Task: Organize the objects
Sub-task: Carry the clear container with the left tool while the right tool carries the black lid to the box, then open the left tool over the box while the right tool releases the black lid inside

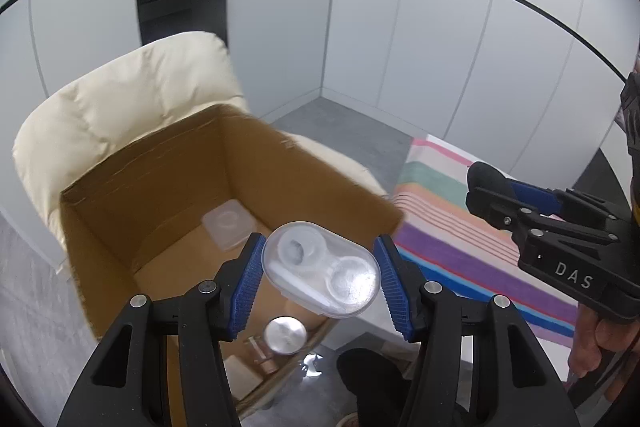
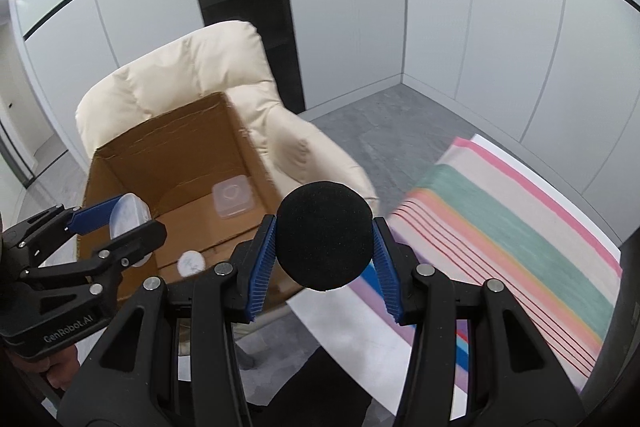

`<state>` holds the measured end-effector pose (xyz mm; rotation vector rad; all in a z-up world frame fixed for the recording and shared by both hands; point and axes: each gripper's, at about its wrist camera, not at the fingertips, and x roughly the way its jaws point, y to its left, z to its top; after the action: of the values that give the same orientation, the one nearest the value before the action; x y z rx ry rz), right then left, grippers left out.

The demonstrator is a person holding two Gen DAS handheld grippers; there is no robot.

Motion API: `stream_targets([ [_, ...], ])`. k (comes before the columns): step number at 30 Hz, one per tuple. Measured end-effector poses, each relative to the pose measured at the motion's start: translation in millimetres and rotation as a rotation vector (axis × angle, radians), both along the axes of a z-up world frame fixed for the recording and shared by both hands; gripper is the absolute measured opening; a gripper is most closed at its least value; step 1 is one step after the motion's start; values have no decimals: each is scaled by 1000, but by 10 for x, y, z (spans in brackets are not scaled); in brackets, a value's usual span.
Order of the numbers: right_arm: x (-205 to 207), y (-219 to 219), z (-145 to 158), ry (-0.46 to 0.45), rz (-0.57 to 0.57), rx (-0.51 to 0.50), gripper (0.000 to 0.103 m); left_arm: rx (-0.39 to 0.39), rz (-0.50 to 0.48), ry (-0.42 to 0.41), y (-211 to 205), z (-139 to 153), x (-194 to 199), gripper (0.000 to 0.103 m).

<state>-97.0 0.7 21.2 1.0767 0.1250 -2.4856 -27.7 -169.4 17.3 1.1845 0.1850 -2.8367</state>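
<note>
Left wrist view: the left gripper (image 1: 320, 269) is clamped on a clear oval plastic case with two round wells (image 1: 321, 269), blue ribbed pads against both ends. The case is held above the near wall of the open brown cardboard box (image 1: 168, 187), which sits on a cream padded armchair (image 1: 120, 95). Ahead of the fingers, on the box floor, lies a clear square plastic container (image 1: 229, 225); below the fingers, a small round silver lid (image 1: 285, 335) is seen. Best practice, as a judgement: the case should be carried forward past the near wall, lowered toward bare cardboard beside the square container, and only then let go, so nothing is dropped onto the lid or the rim.

Right wrist view: the right gripper (image 2: 325, 247) is closed on a black foam ball (image 2: 325, 235), slightly squeezed between the pads. The ball is held near the box's right-hand corner, the striped multicoloured cloth (image 2: 520, 239) to the gripper's right. The left tool is seen at the left, already at the box opening. The ball should be kept back until that tool is clear, to avoid a clash over the opening.
</note>
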Motion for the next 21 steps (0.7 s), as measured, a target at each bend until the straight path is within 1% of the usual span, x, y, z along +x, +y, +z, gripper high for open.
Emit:
stream_targets([
  [5,31,-286,2,2,52,1,49,13,42,0,-233,-2,99,57],
  [9,86,-494,-20,0,89,9,49,-3,56,6,-370,4,175,58],
  [11,108,-584,-18,3,105,12,49,-4,77,23,-449,21,208,70],
  [13,128,-662,-25,2,119,14,49,-28,115,47,-511,60,271,97],
  [14,139,-713,-34,1,128,17,49,-50,140,59,-549,80,306,102],
  [17,156,-838,-57,-7,149,22,49,-88,191,72,-664,113,373,103],
  [21,195,-1026,-81,-12,182,28,49,-80,246,52,-892,90,426,103],
])
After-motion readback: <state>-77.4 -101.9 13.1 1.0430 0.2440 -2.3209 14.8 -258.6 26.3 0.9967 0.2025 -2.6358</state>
